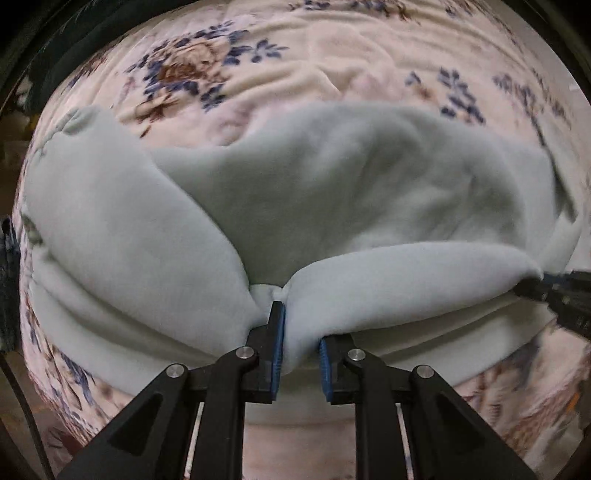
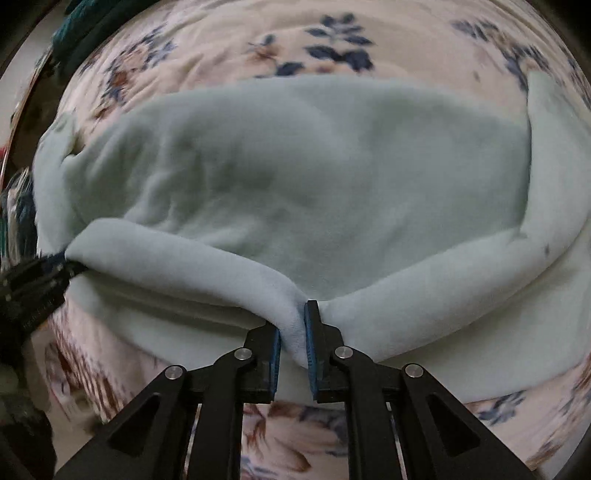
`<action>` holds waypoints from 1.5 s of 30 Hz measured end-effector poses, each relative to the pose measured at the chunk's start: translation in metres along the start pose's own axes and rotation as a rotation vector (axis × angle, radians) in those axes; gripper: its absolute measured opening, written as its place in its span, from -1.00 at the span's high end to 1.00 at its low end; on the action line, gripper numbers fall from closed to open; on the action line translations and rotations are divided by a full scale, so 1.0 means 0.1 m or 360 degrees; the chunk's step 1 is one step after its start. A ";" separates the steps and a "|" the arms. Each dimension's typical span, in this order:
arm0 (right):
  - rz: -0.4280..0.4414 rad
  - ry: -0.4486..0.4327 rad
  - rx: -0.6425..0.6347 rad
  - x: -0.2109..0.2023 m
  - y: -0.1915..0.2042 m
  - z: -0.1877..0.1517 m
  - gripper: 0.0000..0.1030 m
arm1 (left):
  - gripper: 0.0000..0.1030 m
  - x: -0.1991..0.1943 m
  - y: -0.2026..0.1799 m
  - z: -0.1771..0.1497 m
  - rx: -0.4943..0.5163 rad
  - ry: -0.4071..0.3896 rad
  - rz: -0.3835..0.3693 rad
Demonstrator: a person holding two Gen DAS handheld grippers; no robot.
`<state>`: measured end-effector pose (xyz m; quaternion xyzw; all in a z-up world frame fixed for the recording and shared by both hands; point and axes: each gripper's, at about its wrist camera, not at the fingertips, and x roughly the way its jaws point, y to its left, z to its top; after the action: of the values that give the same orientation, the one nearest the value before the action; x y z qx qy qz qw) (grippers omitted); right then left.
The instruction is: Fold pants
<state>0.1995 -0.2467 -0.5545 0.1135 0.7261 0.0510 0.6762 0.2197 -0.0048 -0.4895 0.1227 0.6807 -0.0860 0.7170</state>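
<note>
In the left wrist view, a fold of the pale green pants (image 1: 332, 192) is clamped between the blue pads of the left gripper (image 1: 301, 332). The pants are spread over a floral blanket (image 1: 258, 55). At the right edge, the right gripper (image 1: 561, 299) is seen at the same raised fold.

In the right wrist view, the edge of the pants (image 2: 295, 177) is pinched tightly by the right gripper (image 2: 293, 332), and the left gripper (image 2: 40, 284) is seen at the left edge, holding the cloth. The blanket (image 2: 295, 29) lies below.
</note>
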 end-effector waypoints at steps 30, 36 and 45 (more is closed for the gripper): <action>-0.0209 -0.0095 0.0431 -0.91 -0.36 0.06 -1.00 | -0.74 -1.17 0.23 0.03 -0.0527 -0.0261 0.0150; -0.0372 -0.0206 0.0640 -1.02 -0.58 0.33 -1.00 | -0.74 -0.84 0.81 0.85 -0.0640 -0.0114 0.0326; -0.0684 -0.0314 0.0802 -1.07 -0.79 0.99 -1.00 | -0.74 -0.10 1.34 1.92 -0.0431 0.0218 0.0568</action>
<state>0.2971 -0.3561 -0.4765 0.1259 0.6543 -0.2846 0.6892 0.4414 0.0669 -0.4636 0.1494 0.7007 0.1427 0.6828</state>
